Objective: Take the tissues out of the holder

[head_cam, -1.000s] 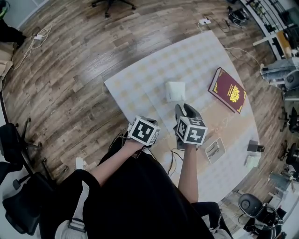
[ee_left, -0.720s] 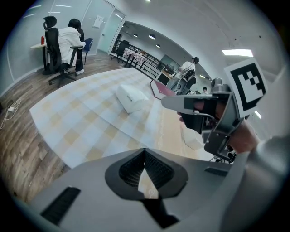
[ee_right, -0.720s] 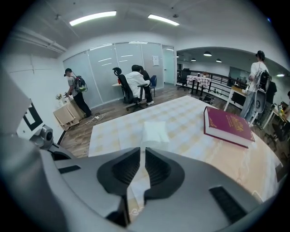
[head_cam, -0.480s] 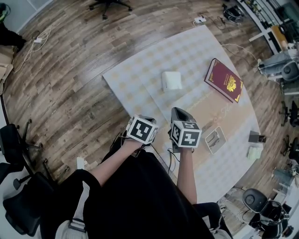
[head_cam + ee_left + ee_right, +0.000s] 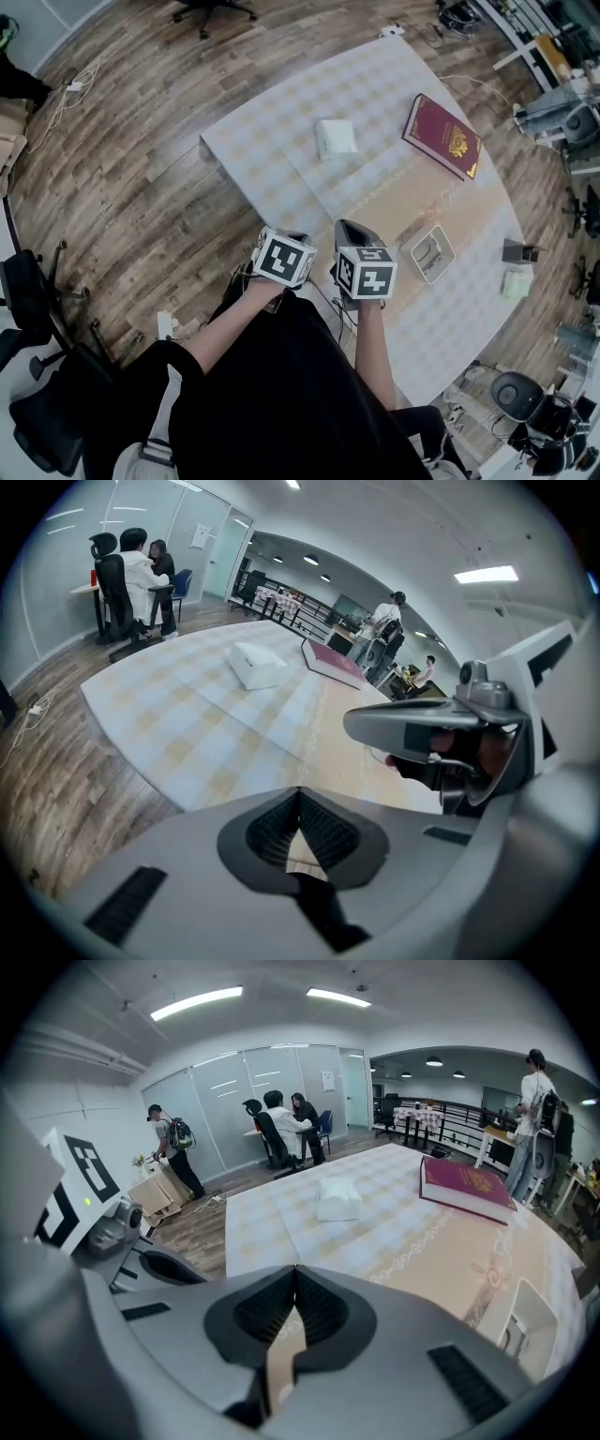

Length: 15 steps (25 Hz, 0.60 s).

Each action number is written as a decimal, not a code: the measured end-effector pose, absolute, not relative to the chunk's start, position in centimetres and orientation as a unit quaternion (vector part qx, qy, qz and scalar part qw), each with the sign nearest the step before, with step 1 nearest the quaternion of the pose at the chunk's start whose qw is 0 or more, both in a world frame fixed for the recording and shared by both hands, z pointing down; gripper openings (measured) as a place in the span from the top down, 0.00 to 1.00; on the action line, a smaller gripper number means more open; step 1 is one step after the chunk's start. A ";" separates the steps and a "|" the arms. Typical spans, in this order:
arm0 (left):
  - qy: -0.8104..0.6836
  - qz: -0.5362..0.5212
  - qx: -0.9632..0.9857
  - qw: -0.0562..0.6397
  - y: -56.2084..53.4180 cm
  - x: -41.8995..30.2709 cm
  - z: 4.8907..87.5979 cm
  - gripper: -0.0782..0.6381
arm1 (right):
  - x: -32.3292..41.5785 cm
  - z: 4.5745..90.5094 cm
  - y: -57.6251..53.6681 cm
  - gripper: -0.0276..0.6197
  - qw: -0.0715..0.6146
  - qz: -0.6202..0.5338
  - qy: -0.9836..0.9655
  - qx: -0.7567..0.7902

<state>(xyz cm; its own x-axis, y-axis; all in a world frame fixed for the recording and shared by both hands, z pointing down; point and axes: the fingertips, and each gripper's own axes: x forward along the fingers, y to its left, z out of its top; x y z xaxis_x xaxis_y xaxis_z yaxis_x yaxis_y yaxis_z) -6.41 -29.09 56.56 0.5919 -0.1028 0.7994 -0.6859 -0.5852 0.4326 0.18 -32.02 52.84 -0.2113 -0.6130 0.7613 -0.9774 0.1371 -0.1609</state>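
The left gripper (image 5: 298,795) and the right gripper (image 5: 295,1275) are held side by side at the near edge of the table (image 5: 281,192), close in front of the person's dark-clad body, and both are pointed downward and away across the tabletop. In the left gripper view the jaws are seen closed tip to tip, with only the cloth visible through the small gap beneath the tips and nothing caught between them. In the right gripper view the jaws are likewise pressed together at the tips and nothing is held. The tissues (image 5: 336,138) are seen as a soft white bundle lying on the checked cloth (image 5: 253,150) toward the far side of the table, well apart from both grippers and untouched; whether a holder is wrapped around them cannot be told. A red book (image 5: 442,136) with a gold emblem is laid flat to the right of the tissues, apart from them. A small white tray (image 5: 431,254) is set on the beige strip of the cloth just to the right of the right gripper. Wooden flooring (image 5: 131,187) is visible around the table.
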 end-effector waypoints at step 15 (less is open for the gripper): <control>-0.255 0.371 0.807 0.383 -22.8 -5.1 56.8 0.89 | 0.1 53.9 -23.5 0.94 0.294 0.337 -0.708 0.546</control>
<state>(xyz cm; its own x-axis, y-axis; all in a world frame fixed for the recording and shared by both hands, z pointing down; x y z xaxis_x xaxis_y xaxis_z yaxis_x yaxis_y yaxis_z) -5.09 -22.79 56.85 0.5951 -0.1283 0.7933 -0.6954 -0.5771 0.4283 0.08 -23.46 53.85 -0.2306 -0.5755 0.7846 -0.9718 0.1765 -0.1562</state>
